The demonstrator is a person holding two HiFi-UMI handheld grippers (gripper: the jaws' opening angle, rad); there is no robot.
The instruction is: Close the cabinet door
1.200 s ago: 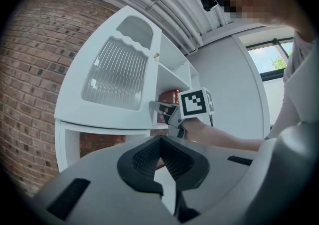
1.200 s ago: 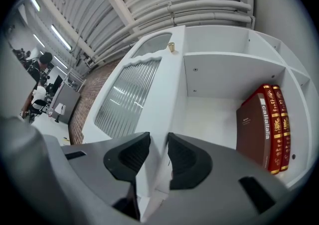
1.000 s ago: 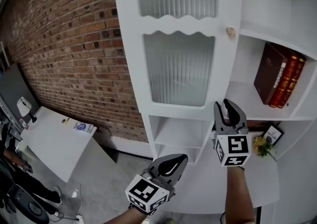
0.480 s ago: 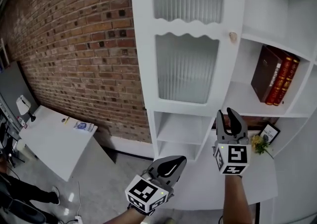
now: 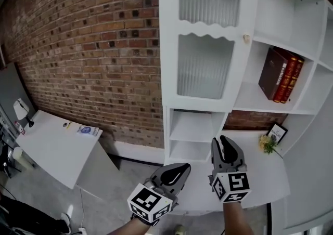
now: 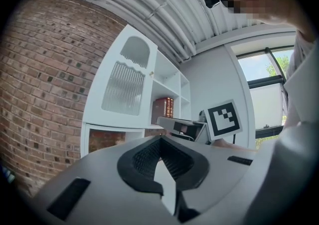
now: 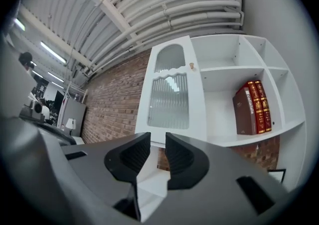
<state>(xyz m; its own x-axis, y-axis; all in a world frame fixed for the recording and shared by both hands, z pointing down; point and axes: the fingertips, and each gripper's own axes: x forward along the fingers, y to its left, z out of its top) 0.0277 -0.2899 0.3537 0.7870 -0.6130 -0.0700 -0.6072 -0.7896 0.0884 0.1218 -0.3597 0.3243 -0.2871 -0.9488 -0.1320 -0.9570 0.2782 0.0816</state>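
The white cabinet door (image 5: 208, 47) with ribbed glass and a small knob (image 5: 246, 38) lies flush with the cabinet front over the left column. The right gripper view shows the door (image 7: 169, 94) and its knob (image 7: 191, 65) ahead, well beyond the jaws. My right gripper (image 5: 222, 139) hangs below the cabinet, its jaws closing with a gap and nothing between them (image 7: 157, 137). My left gripper (image 5: 183, 166) is lower left, away from the door, fingertips together and empty (image 6: 159, 139).
Books (image 5: 281, 75) stand on the open shelves right of the door. A small yellow plant (image 5: 268, 144) and a framed card (image 5: 277, 132) sit on the white counter (image 5: 260, 182). A brick wall (image 5: 93, 47) and a white table (image 5: 52, 151) are at left.
Both grippers have drawn back from the cabinet and sit lower in the head view. The right gripper, earlier up near the door's lower edge, is now well below it with narrower jaws.
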